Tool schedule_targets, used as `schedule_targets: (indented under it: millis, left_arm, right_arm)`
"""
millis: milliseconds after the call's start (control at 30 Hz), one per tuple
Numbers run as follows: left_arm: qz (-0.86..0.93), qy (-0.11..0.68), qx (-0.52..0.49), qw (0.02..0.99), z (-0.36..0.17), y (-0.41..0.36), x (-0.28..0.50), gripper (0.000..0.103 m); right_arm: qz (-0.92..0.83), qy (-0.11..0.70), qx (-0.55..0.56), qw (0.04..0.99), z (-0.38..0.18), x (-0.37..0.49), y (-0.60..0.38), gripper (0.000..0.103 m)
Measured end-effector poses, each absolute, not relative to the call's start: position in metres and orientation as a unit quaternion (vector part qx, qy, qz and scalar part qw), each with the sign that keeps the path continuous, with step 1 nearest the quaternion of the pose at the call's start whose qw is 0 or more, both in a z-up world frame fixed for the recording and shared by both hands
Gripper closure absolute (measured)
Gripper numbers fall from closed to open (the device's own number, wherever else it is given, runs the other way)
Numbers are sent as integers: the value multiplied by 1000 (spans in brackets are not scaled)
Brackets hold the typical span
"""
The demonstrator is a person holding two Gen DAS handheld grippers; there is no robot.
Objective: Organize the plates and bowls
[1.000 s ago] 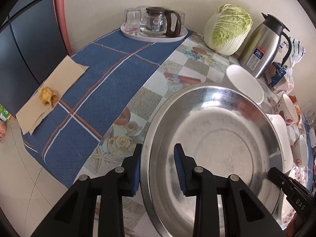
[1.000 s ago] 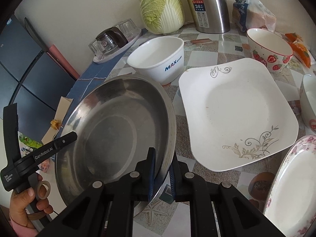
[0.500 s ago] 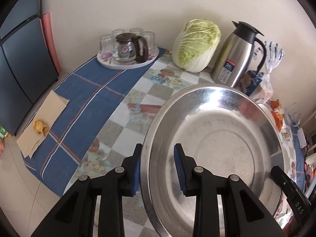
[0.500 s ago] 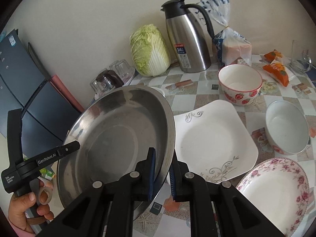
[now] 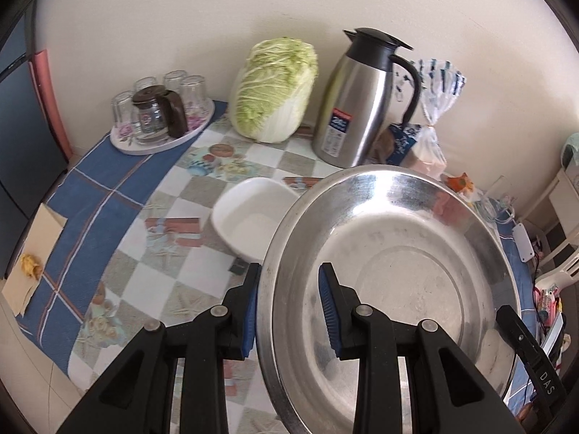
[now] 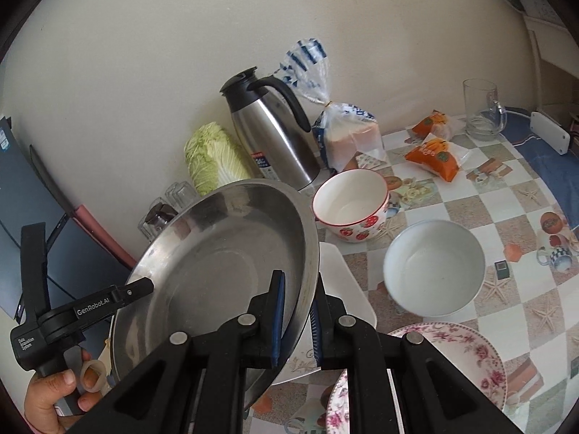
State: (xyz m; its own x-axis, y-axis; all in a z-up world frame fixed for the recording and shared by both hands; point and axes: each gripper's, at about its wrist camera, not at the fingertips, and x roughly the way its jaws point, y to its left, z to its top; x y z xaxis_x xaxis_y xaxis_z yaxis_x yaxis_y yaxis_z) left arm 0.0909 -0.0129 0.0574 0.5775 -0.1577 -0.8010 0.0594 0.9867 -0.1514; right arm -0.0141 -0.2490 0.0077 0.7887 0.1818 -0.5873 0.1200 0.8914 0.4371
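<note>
steel basin (image 5: 391,275) now lifted higher off desk (image 5: 152,217) than 1 s ago, tilted, white square bowl (image 5: 249,220) showing beyond its rim | left tongs (image 5: 289,311) part-open, straddling basin's left rim, grasping it | right tongs (image 6: 296,320) nearly closed, clenched on opposite rim | white square plate (image 6: 343,285) below basin

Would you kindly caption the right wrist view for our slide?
Both grippers clamp a steel basin lifted above the square plate and bowls.
</note>
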Motion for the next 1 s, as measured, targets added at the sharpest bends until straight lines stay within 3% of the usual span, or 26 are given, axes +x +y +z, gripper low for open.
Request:
schedule_targets:
  millis: [500,1000]
  left_arm:
    - [-89,472,-71,874,45,-65,112,70]
    - [-76,507,-104,852,1,-37,116,70]
  right_arm:
    - [-35,323,272,906,-5,-22,-308,89]
    - [-36,363,243,899,-24,-5,-295,89]
